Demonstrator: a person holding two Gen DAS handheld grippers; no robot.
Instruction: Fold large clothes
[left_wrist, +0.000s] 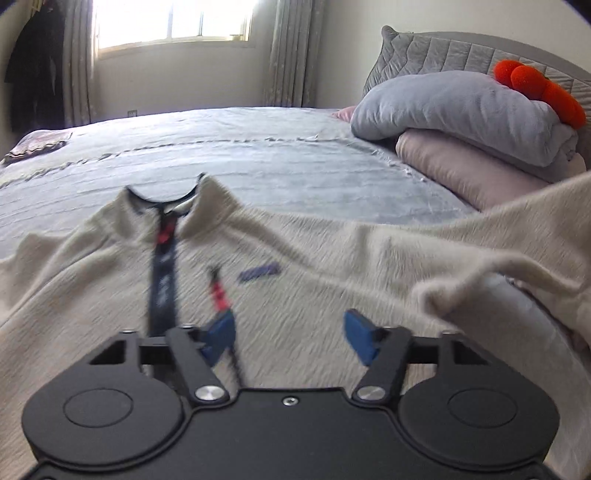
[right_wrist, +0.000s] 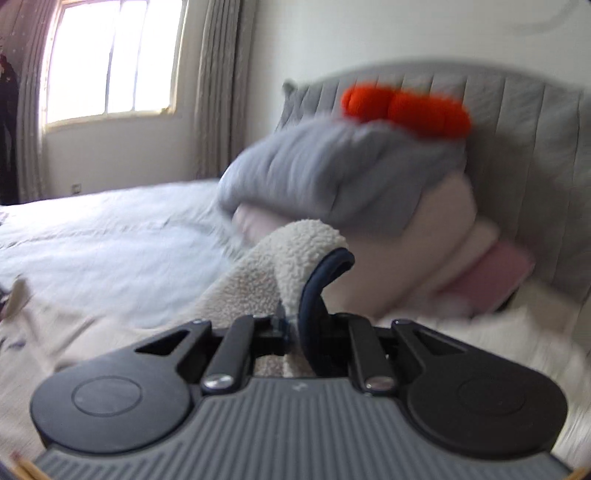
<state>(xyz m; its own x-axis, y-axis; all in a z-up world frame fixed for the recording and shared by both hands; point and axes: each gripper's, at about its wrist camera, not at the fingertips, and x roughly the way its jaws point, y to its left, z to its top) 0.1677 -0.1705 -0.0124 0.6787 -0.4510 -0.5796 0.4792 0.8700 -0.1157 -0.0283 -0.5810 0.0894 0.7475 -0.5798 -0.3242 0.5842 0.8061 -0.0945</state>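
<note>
Left wrist view: cream fleece pullover (left_wrist: 295, 258) is lying front-up on the grey-blue bed (left_wrist: 258, 147), its collar (left_wrist: 166, 201) pointing away from the camera and its dark zip placket (left_wrist: 162, 280) running straight back toward the left hand-held gripper (left_wrist: 291, 334); the garment's long axis is thus lying along the gripper's own line of sight; the blue fingers (left_wrist: 356, 334) are standing wide apart above the chest panel and are gripping nothing; the right-hand sleeve (left_wrist: 498, 236) is rising off the bed toward the frame edge, beside the stacked pillows (left_wrist: 461, 122).

Right wrist view: the right hand-held gripper (right_wrist: 295, 328) is sitting closed on the navy-trimmed cuff (right_wrist: 325, 280) of that sleeve, fleece bulging up between the jaws; the body of the pullover is trailing away to the lower left, so the fold is likely having to travel leftward, across the long axis, toward the placket; the background is blurring, which is suggesting motion; the right hand is the one nearer the work, the left one free to pin the chest.
</note>
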